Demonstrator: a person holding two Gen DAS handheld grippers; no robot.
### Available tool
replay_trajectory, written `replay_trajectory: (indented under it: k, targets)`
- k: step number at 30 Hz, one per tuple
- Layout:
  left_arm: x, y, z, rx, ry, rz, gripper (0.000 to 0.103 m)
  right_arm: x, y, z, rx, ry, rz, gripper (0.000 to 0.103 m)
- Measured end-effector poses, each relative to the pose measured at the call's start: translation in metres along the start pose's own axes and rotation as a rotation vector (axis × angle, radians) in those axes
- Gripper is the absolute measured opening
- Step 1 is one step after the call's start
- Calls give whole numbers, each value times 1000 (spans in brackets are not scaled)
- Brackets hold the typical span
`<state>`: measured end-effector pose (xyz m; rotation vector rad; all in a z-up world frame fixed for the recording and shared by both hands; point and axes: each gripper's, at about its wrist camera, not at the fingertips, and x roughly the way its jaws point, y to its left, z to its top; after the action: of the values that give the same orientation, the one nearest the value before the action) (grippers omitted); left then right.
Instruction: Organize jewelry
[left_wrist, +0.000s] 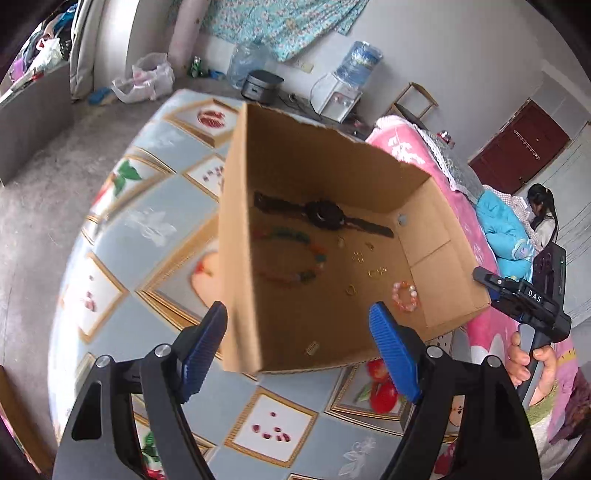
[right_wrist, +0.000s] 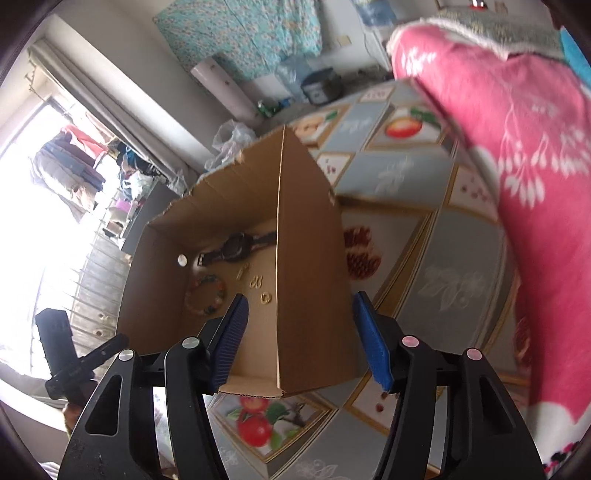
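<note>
Jewelry lies loose on the floor of an open cardboard box (left_wrist: 325, 166) that stands on a table under a fruit-patterned tablecloth (left_wrist: 155, 221). Nearest the left wrist camera, the left gripper (left_wrist: 299, 350) hovers above the box's near corner with its blue pads spread wide and nothing between them but that corner edge (no pad touches the cardboard). The right gripper (right_wrist: 299, 339) hangs over the opposite end of the box, its jaws likewise parted and empty, straddling a box wall without pressing on it. Inside the box, closest to the left gripper, sits a small pink bead bracelet (left_wrist: 406, 295), with several little gold rings (left_wrist: 376, 272) scattered just beyond it. Next comes a larger bracelet of multicoloured beads (left_wrist: 295, 258), and at the far side a dark wristwatch (left_wrist: 325, 214) lies flat near the back wall. Past the table, a pink blanket (left_wrist: 413, 151) covers a bed, and a water dispenser (left_wrist: 343, 92) stands against the wall.
</note>
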<state>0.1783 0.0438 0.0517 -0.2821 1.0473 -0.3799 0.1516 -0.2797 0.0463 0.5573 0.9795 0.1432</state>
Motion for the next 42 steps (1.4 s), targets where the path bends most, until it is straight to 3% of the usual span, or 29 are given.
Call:
replay_trajectory:
  k: [4, 11, 28, 42]
  targets:
    - [9, -16, -7, 10, -9, 106, 80, 14, 9, -6, -16, 66, 47, 59]
    - [8, -24, -12, 1, -16, 156, 80, 12, 28, -14, -104, 61, -61, 59]
    - [-4, -34, -40, 12, -2, 159, 80, -8, 27, -51, -111, 62, -125, 59]
    - [-24, -53, -91, 30, -5, 144, 80, -41, 19, -94, -94, 33, -156, 59]
